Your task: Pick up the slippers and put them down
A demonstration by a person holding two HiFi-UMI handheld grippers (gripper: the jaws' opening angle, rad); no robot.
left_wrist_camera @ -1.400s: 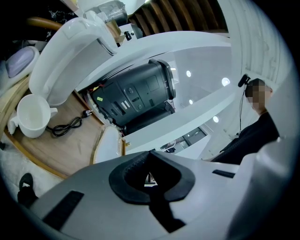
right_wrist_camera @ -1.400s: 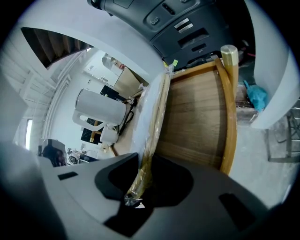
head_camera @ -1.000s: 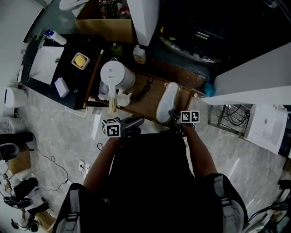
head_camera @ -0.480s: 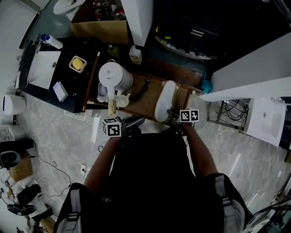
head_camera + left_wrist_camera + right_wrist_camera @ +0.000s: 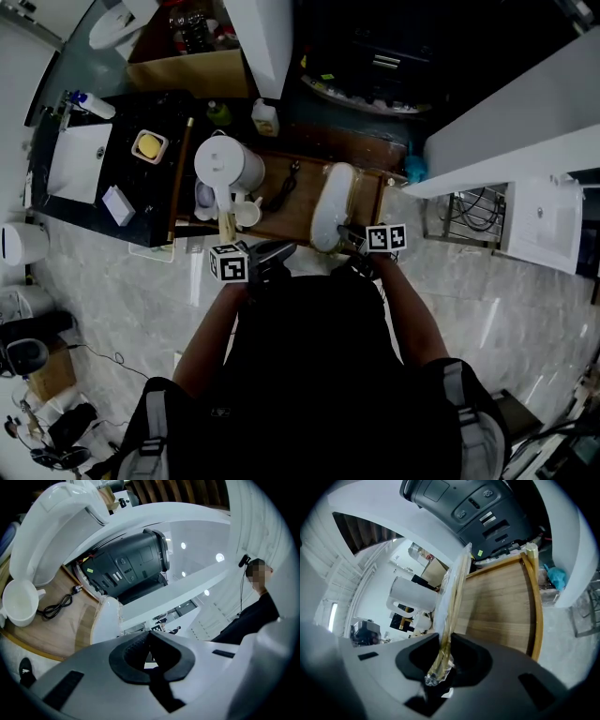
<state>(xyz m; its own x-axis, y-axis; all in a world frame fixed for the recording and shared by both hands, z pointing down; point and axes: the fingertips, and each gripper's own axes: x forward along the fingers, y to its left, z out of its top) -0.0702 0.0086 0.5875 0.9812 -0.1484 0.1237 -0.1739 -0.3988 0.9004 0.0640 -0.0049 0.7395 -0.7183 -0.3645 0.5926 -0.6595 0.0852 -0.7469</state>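
Note:
A pair of white slippers (image 5: 330,199) in a clear plastic wrap hangs over the right part of the wooden tabletop (image 5: 286,223). My right gripper (image 5: 351,236) is shut on the near end of the wrap. In the right gripper view the pack (image 5: 453,592) runs edge-on out of the right gripper (image 5: 445,656), whose jaws pinch the crumpled plastic. My left gripper (image 5: 279,251) sits at the table's near edge, left of the slippers. In its own view the left gripper (image 5: 150,651) has its pads together with nothing between them, and the slippers (image 5: 107,620) lie ahead.
A white kettle (image 5: 228,167), a white cup (image 5: 247,214) and a coiled black cable (image 5: 281,186) stand on the left of the tabletop. A dark counter (image 5: 103,169) with a sink lies further left. A white wall panel (image 5: 506,141) is at the right, and a wire rack (image 5: 464,217) is on the floor.
The right gripper has lifted the slippers a little off the tabletop. The left gripper has stayed where it was. The head view has drifted slightly.

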